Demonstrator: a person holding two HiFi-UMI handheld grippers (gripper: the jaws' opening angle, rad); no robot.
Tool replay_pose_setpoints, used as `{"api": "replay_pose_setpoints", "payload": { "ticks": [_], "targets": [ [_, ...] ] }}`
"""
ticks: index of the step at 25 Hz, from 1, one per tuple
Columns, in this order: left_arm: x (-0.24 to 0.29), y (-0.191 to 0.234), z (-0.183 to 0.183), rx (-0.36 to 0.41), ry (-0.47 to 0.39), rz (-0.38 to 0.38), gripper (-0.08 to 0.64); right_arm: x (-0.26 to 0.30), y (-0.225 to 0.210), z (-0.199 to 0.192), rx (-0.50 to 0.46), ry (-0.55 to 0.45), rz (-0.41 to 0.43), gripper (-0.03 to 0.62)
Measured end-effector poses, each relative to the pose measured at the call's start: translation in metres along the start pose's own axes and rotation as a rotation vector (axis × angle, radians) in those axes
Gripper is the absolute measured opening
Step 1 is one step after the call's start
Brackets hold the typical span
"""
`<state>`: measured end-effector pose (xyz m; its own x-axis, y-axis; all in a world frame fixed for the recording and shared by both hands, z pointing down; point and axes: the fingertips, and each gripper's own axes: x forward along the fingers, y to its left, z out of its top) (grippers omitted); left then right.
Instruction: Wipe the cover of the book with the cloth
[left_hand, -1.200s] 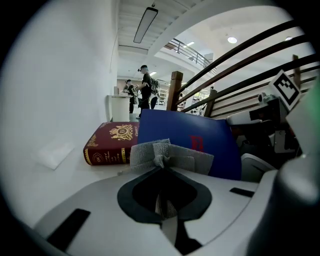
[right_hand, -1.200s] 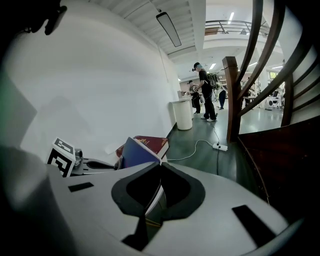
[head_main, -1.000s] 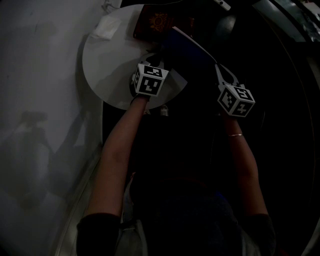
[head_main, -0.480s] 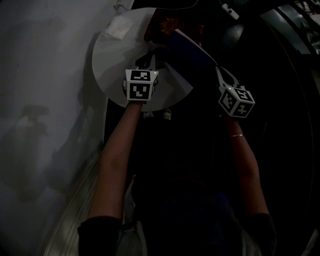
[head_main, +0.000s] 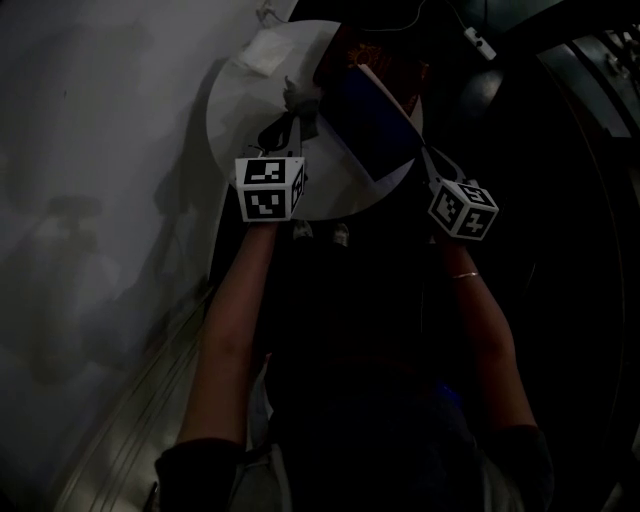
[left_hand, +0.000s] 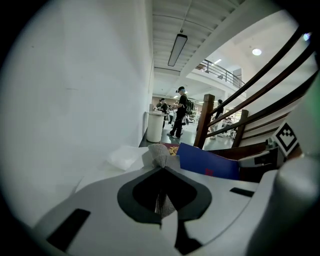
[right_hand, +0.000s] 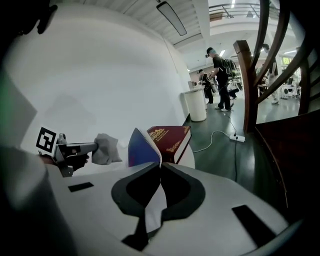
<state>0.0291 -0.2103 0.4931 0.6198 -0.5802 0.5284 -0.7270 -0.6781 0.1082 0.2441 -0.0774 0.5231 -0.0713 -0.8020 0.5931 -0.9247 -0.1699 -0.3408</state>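
A blue-covered book (head_main: 368, 122) stands tilted up on the round white table (head_main: 240, 130). My right gripper (head_main: 424, 152) is shut on its near edge; in the right gripper view the blue cover (right_hand: 141, 147) and white pages rise from between the closed jaws (right_hand: 161, 165). My left gripper (head_main: 298, 112) is shut on a grey cloth (head_main: 300, 96). The cloth (left_hand: 160, 154) bunches out past the jaw tips (left_hand: 161, 169), just left of the blue book (left_hand: 207, 162). From the right gripper view the cloth (right_hand: 106, 149) hangs close to the cover.
A dark red book (head_main: 372, 52) with gold print lies at the table's far side, behind the blue one. A white wrapper (head_main: 268, 50) lies at the far left. A white wall is on the left, stair rails (left_hand: 235, 125) on the right, and a cable with a power strip (right_hand: 235, 138) on the floor. People stand far off.
My left gripper, with the cloth in it, has shifted left and back along the table, off the blue cover to its left edge. My right gripper keeps its hold on the book.
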Motion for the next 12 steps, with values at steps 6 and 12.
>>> {"api": "replay_pose_setpoints", "payload": {
  "ticks": [6, 12],
  "targets": [
    [-0.02, 0.004, -0.007, -0.017, -0.002, 0.024, 0.026, 0.006, 0.006, -0.026, -0.007, 0.054, 0.0, 0.031],
    [-0.03, 0.006, -0.016, -0.019, -0.003, 0.036, 0.026, 0.013, 0.005, -0.041, -0.029, 0.079, -0.017, 0.032]
  ]
}}
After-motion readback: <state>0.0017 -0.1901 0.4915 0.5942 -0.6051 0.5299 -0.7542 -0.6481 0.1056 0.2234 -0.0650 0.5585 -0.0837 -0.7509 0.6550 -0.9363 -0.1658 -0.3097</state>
